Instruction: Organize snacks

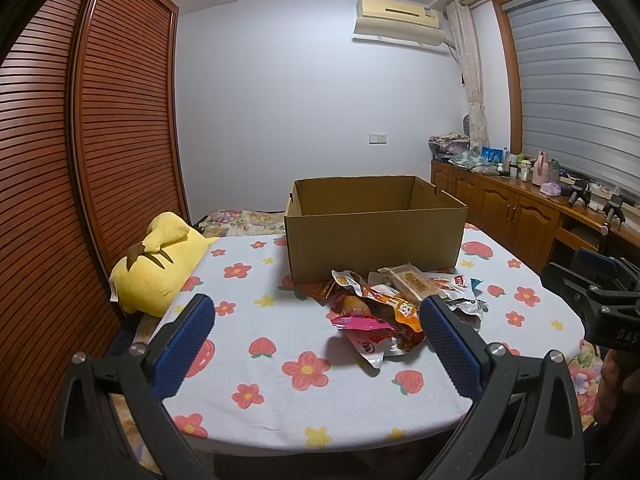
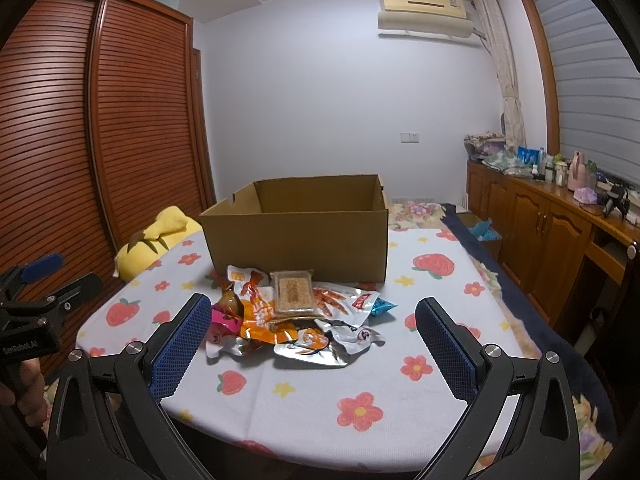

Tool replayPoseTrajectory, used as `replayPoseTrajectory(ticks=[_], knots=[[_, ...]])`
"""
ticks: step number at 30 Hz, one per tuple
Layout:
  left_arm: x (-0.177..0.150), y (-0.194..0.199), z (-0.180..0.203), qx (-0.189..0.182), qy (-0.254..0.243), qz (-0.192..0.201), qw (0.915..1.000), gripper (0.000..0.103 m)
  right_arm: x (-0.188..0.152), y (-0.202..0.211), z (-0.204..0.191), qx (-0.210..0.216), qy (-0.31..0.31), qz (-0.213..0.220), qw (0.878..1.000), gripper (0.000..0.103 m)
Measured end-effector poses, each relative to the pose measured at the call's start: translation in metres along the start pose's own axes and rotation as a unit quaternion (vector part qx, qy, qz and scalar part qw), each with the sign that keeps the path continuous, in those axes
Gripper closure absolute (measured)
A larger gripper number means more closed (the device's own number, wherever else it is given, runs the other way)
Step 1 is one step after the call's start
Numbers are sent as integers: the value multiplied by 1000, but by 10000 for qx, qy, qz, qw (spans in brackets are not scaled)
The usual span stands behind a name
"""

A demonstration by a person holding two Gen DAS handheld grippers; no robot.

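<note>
Right wrist view: a pile of snack packets [image 2: 296, 316] is seen lying just before the open cardboard box [image 2: 296, 236]. Both the right gripper [image 2: 314, 338] and the left gripper [image 1: 316, 338] are held wide open, empty, near the pile.

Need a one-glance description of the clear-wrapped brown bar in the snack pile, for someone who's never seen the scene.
Start at the open cardboard box on the flowered cloth; the snack pile lies against its near wall. The bar sits on top of the pile, closest to the box. It is the only flat, rectangular, grainy brown block in clear wrap; the rest are crumpled foil or orange packets.
</note>
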State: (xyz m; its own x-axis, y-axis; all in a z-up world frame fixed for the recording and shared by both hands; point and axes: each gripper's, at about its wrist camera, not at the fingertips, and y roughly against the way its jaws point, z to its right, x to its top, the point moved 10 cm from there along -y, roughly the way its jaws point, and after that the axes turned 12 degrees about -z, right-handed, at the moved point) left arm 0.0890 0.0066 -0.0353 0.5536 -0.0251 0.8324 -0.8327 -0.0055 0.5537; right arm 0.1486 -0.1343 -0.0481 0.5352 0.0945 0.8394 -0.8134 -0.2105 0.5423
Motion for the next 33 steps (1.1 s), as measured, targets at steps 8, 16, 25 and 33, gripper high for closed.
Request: replayPoseTrajectory(ticks=[8,16,25,33], knots=[[2,3,1,-35,-16,25,10000,0,0,0,0,4,-9,15,10000,0],[2,4,2,-31,-30,27,10000,0,1,1,0,1,-5,40,10000,0],[1,4,2,-34,-19,8,10000,0,1,1,0,7,-10,32,10000,0],[-4,-1,1,-35,-35,-66,10000,0,-1,1,-1,15,9,12,10000,0]])
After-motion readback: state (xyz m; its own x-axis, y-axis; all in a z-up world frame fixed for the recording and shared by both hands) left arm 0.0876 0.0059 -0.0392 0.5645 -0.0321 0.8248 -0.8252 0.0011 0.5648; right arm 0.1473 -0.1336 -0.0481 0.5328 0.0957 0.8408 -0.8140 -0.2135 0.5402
